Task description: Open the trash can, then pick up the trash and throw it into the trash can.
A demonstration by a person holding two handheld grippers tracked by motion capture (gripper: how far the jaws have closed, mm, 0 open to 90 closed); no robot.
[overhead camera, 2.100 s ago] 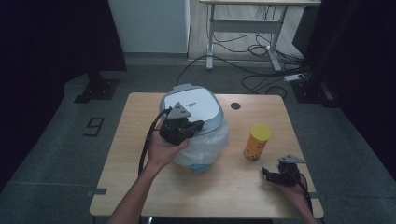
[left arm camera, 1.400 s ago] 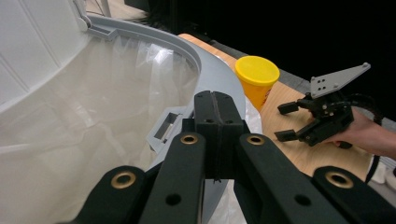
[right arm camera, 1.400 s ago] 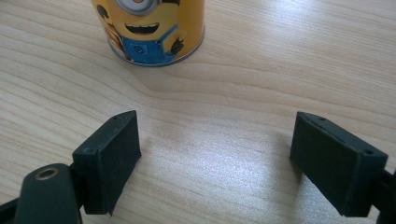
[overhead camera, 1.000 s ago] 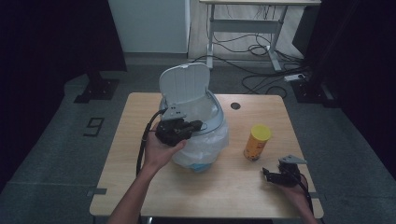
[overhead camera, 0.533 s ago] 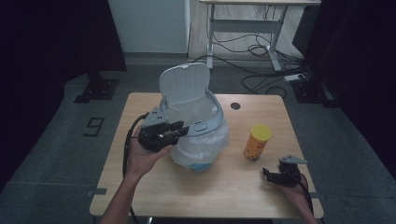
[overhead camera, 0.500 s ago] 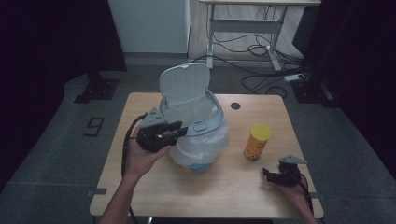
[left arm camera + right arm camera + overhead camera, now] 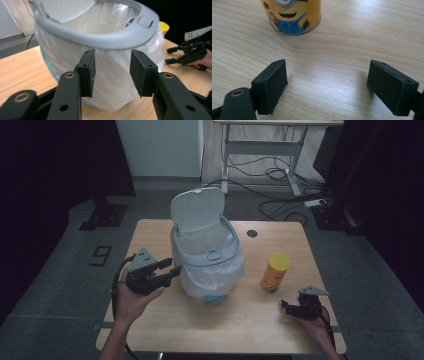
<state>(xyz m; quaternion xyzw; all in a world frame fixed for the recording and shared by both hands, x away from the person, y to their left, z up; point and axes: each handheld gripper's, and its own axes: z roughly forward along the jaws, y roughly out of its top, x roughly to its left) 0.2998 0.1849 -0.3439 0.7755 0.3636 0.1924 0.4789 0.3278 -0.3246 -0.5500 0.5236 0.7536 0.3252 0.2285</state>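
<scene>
Bin point(image 7: 206, 251), lid up, on wooden table point(image 7: 280, 315) over grey floor; both hand-held grippers' jaws apart.

Probably a lab: dark curtains point(image 7: 60, 165), floor cables point(image 7: 260, 172), bare wooden table point(image 7: 150, 232).

Left gripper point(image 7: 112, 72) at frame bottom, fingers point(image 7: 87, 71) parted, just been opening, nothing between. Lined bin point(image 7: 100, 40) ahead on bench point(image 7: 20, 70). Other gripper point(image 7: 187, 53) at right edge.
</scene>
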